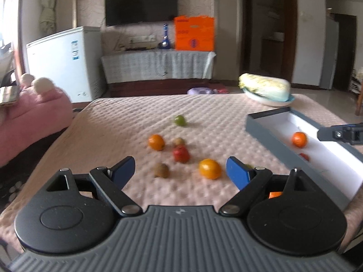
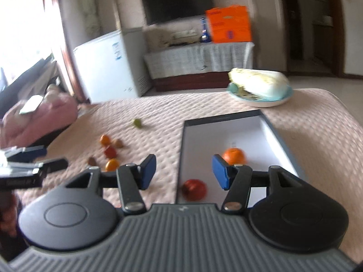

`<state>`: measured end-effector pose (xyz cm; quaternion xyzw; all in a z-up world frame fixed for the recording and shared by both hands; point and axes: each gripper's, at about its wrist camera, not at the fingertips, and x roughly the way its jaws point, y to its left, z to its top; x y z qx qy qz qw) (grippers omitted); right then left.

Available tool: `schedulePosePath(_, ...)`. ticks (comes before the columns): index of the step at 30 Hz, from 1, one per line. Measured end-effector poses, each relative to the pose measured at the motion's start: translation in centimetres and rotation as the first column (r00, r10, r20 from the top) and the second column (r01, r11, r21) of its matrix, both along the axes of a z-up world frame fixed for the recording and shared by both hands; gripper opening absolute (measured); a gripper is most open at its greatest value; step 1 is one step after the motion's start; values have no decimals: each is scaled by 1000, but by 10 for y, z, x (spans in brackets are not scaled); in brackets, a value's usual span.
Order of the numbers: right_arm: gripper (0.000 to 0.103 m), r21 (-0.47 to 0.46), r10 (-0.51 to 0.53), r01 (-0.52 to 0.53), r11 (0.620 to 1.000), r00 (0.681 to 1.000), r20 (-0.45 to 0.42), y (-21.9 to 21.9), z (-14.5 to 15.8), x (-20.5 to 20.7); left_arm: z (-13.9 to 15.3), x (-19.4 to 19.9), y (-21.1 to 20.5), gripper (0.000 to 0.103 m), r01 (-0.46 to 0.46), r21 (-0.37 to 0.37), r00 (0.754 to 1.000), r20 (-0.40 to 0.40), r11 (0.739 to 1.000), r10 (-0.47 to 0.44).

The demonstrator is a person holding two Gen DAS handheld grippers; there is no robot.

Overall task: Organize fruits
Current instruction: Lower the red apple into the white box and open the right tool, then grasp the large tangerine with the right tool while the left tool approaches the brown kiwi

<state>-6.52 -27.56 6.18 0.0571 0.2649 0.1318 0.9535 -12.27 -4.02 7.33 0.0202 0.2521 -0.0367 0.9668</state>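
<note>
Left claw (image 1: 180, 166) is spread wide with nothing between the pads, hanging low over the bedspread (image 1: 136, 113) and aimed at the loose fruit. Nearest to it are a kiwi (image 1: 161, 170) and an orange (image 1: 210, 168), with a red fruit (image 1: 181, 154) just behind them. Further back there's another orange (image 1: 156, 142), a small brown one (image 1: 178, 141) and a green one (image 1: 180, 120) off on its own.

Right claw (image 2: 184, 171) is apart too and empty, sitting above the near end of the box (image 2: 280, 136). The box already holds an orange (image 2: 233, 156) and a red fruit (image 2: 194, 189).

What I'd worry about: the near fruit are bunched close, so a wide claw coming down on the kiwi could knock the orange beside it and send it rolling across the soft quilt. Round stuff also squirts out if the pads close off-centre. And the red one in the box sits right by the near wall, so a sloppy drop there could bump it.
</note>
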Motion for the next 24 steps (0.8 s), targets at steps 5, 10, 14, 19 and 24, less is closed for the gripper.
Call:
schedulePosePath(5,57,1,58,-58,998,998,2,16,0,-1,-3,3,12,90,-34,16,999,-24,999,35)
schedulePosePath(10,56,-20,196,-197,980,980,-42,47,-10,-3,-3,3,19,90,-54,-7,998,-33,998,54)
schedulePosePath(14,56,-130,252,-265,956,962,-107,78,-25,-3,-4,3,17,90,-44,-6,998,-39,999,44)
schedulePosePath(19,56,-209,225,-254,944,962,-152,90,-37,2,-7,4,14,90,-25,-5,998,-50,1000,25)
schedulePosePath(24,55,-224,186,-224,949,966,-179,88,-44,11,-9,8,13,90,-12,1,998,-56,1000,12)
